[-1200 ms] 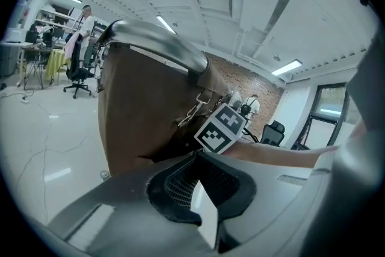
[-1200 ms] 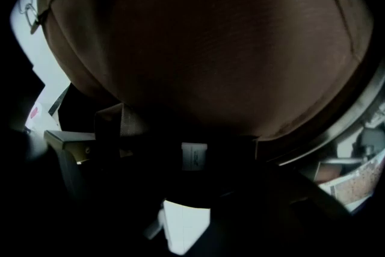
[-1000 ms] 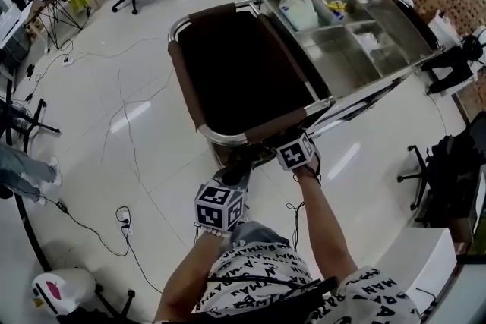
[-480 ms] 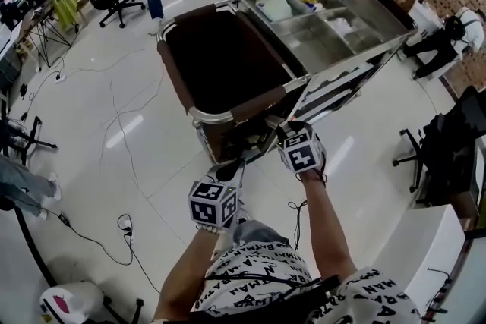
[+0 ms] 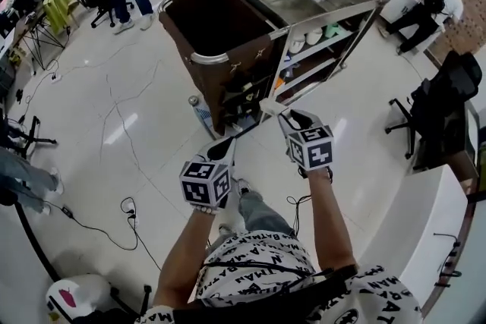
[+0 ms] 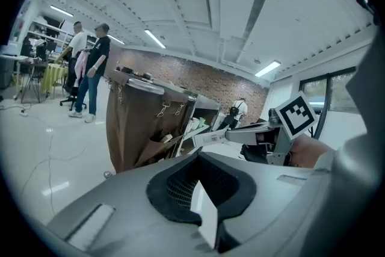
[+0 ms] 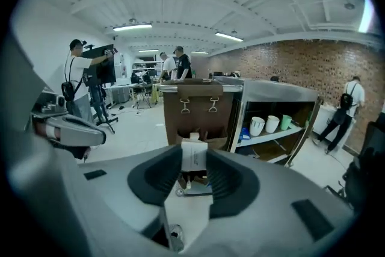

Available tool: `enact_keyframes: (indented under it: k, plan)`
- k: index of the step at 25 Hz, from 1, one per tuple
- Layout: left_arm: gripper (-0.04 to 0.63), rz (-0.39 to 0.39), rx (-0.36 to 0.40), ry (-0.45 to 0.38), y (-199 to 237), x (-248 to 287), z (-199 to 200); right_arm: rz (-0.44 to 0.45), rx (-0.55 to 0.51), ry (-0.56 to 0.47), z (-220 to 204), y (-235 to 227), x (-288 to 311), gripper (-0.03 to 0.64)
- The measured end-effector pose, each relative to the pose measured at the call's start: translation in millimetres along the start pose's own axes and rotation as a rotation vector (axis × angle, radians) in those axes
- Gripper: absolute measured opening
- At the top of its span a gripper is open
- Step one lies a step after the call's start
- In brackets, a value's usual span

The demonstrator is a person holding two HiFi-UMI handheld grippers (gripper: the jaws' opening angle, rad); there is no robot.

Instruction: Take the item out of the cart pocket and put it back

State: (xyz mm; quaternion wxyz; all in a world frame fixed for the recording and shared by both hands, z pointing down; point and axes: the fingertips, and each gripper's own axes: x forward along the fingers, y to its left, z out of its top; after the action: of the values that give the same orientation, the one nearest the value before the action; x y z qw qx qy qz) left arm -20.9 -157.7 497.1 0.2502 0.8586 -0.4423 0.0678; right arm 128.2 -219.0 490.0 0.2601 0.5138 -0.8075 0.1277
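clamps a small white box [image 7: 194, 156] upright between the jaws of the right gripper [image 5: 282, 114], gripped by its lower part, printed face toward that gripper's camera. holds it in the air just off the near end of the cart [image 5: 334, 11], in front of the brown bag [image 5: 216, 64] hung at the cart's left end, and apart from the pocket [image 5: 241, 96] low on that bag's near face. carries the left gripper [image 5: 225, 149] beside it, lower and nearer the body, jaws met at the tips with only a sliver of floor [image 5: 137, 125] visible behind them and nothing gripped. shows a few other things poking from the pocket mouth, too small to name.

reads as the turning point of the task: take-out half apparently done, with the box clear of the pocket; put-back half not yet begun.

calls next for carrying the box forward and down toward the near end of the cart, lining its narrow end up with the pocket opening, and sliding it in beside the contents already there. asks for parting the right jaws only after seating the box fully, then backing straight out to avoid dragging it along. may also want the left gripper at the pocket's lip to spread the fabric, given the likely sag of soft cloth and the crowding inside.
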Motion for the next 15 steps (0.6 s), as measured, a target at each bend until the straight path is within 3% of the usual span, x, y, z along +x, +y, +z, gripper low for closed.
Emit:
enact_keyframes:
  k: [7, 15]
  plan:
    - [0.0, 0.014, -0.05, -0.037, -21, -61, -31, 0.062, 0.046, -0.062, -25, 63, -73, 0.14]
    - [0.0, 0.07, -0.094, -0.089, -30, -90, -38, 0.174, 0.137, -0.082, -46, 97, -99, 0.14]
